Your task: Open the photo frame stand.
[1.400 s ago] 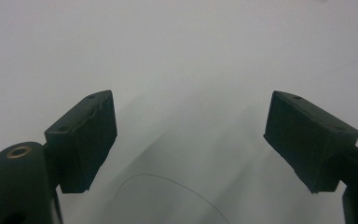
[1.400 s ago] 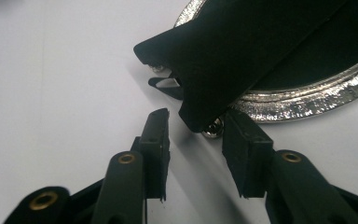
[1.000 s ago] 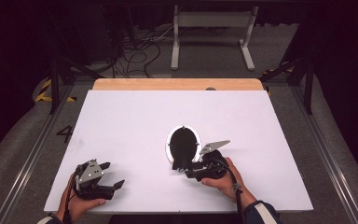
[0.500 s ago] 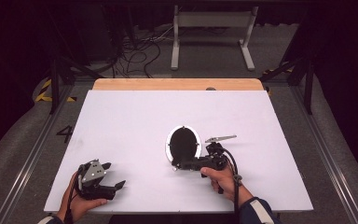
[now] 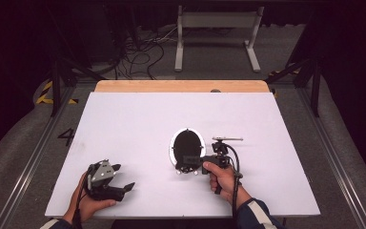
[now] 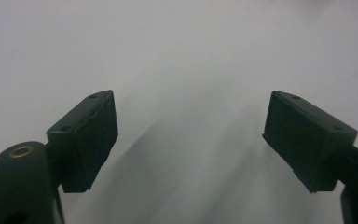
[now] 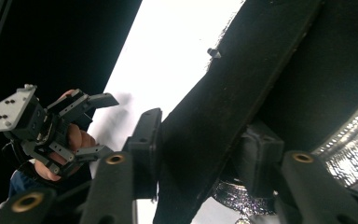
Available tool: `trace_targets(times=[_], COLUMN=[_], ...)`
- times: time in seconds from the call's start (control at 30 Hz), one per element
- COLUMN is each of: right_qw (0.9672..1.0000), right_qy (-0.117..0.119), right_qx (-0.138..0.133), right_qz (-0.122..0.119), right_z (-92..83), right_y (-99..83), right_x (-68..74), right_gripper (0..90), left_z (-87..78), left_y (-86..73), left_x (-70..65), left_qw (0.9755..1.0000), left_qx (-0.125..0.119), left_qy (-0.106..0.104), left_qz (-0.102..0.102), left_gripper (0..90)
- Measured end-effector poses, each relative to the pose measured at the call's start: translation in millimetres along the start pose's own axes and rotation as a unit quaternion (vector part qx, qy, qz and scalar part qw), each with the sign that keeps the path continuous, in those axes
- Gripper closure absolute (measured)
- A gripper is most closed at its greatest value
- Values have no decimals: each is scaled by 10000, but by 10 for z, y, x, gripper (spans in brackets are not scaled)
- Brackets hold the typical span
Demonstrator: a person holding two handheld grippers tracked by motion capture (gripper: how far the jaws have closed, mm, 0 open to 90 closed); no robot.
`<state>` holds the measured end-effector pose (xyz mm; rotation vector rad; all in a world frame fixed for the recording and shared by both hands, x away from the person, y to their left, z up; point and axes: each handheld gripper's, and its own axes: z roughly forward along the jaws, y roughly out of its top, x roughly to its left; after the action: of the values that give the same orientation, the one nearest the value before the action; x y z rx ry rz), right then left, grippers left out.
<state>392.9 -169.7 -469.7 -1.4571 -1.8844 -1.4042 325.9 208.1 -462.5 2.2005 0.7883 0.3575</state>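
A round black thing (image 5: 187, 144) with a shiny silver rim (image 7: 349, 126) lies on the white table (image 5: 138, 119), a little right of the middle. My right gripper (image 5: 187, 165) lies on its side at the near rim. Its jaws have just been closing, and in the right gripper view they (image 7: 200, 140) press on a black bar (image 7: 242, 84) of that thing from both sides. My left gripper (image 5: 123, 176) stands open and empty near the front left, low over bare table (image 6: 191, 135). It also appears in the right gripper view (image 7: 101, 125).
A wooden strip (image 5: 181, 86) runs along the table's far edge. Metal rails (image 5: 336, 162) flank the table on both sides. Beyond it are a white stand (image 5: 217, 19) and cables (image 5: 138, 50) on the floor.
The right gripper has rolled so its grey plate is edge-on, and its jaws have closed in on the round thing's near rim. The left hand has shifted slightly.
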Motion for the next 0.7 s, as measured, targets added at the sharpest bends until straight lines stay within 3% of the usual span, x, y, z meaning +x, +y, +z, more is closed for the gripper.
trace_targets(times=[0.03,0.07,0.1,0.13,0.27,0.37,0.4,0.5,0.53,0.57,0.6,0.63,0.67,0.7], right_qw=[10000,10000,10000,10000,9989,9975,9975,9939,9939,9916,9906,9906,9896,9877], right_qy=[4,38,38,63,171,209,209,266,266,277,279,279,304,368], right_qx=[-8,-10,-10,-7,7,63,63,82,82,87,101,101,112,84], right_qz=[-23,-53,-53,-71,-438,-666,-666,-1063,-1063,-1262,-1338,-1338,-1404,-1518], right_z=[4,5,5,5,16,10,10,3,3,0,-2,-2,-4,-8], right_y=[3,4,4,5,13,12,12,10,10,7,8,8,9,-2], right_x=[0,-4,-4,-7,29,39,39,56,56,73,75,75,78,67], right_gripper=[604,627,627,645,705,706,706,709,709,711,711,711,711,715], left_z=[0,107,107,202,449,606,606,729,729,753,797,797,837,870], left_y=[0,134,134,235,507,679,679,783,783,801,820,820,829,835], left_x=[0,32,32,62,138,181,181,227,227,247,289,289,304,317], left_qw=[10000,9995,9995,9987,9969,9940,9940,9918,9918,9901,9867,9867,9851,9854], left_qx=[0,-58,-58,-79,-230,-328,-328,-419,-419,-482,-519,-519,-472,-433], left_qy=[0,-289,-289,-499,-731,-1000,-1000,-1148,-1148,-1241,-1413,-1413,-1474,-1449], left_qz=[0,-99,-99,-79,-150,-297,-297,-366,-366,-443,-620,-620,-750,-779], left_gripper=[194,193,194,194,196,191,185,177,174,173,167,160,160,159])
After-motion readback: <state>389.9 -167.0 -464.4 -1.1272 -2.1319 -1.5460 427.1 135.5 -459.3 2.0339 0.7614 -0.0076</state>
